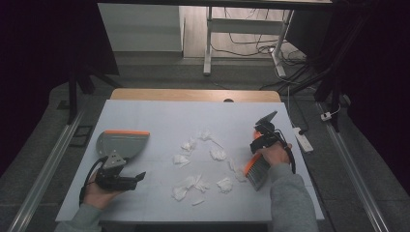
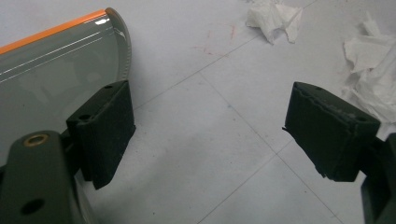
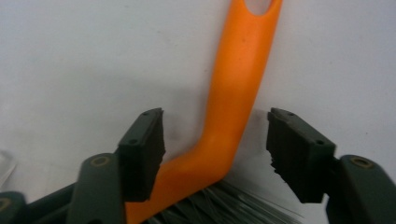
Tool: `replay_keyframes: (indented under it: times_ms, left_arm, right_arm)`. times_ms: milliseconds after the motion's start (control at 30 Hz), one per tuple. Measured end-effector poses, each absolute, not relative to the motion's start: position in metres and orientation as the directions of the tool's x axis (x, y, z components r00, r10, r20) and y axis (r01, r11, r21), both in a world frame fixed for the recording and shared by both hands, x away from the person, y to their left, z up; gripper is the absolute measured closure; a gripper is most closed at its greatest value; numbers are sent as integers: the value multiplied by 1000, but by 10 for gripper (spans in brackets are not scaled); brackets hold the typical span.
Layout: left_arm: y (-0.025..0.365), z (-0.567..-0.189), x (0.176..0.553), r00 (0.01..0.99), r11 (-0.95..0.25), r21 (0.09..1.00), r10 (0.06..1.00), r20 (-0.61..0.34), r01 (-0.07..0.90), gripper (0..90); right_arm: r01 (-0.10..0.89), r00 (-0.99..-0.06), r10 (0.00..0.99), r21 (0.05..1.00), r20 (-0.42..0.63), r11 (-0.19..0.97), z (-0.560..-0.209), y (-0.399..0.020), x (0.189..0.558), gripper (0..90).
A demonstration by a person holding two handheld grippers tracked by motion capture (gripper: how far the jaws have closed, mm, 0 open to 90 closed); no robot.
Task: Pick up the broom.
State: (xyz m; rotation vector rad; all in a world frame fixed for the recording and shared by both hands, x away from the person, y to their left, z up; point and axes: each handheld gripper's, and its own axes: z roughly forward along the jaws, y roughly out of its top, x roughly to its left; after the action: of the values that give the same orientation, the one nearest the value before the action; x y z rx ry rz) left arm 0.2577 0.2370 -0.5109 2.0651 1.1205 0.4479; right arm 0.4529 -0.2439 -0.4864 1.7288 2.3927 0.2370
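Left tongs (image 1: 138, 177) rest wide apart; right tongs (image 1: 256, 159) gape, pointing down.

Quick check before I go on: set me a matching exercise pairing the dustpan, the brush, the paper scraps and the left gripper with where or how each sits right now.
Things:
1. grey plastic dustpan with orange lip
2. orange-handled brush with grey bristles
3. crumpled white paper scraps
4. left gripper

States:
A. scattered over the table's middle
B. lying between the right gripper's open jaws
C. open, holding nothing
D. at the table's left side, beside the left gripper

Pairs: 1-D, 2-B, 3-A, 4-C
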Motion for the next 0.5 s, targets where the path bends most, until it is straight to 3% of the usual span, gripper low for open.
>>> replay_keyframes:
  times_ms: [100, 133, 367, 500]
  left_arm:
    - [238, -511, 258, 559, -349, 742, 828, -42, 573, 165]
    - [238, -511, 258, 558, -347, 742, 829, -44, 574, 165]
    - [239, -511, 257, 559, -347, 743, 828, -44, 572, 165]
    - [237, -511, 257, 562, -354, 741, 826, -38, 571, 165]
  right_arm:
    - [930, -290, 956, 219, -53, 294, -488, -244, 455, 444]
    - [936, -280, 959, 210, -44, 283, -488, -242, 455, 531]
    - [963, -187, 980, 188, -62, 195, -488, -238, 454, 637]
    - [962, -186, 980, 191, -70, 196, -488, -234, 452, 704]
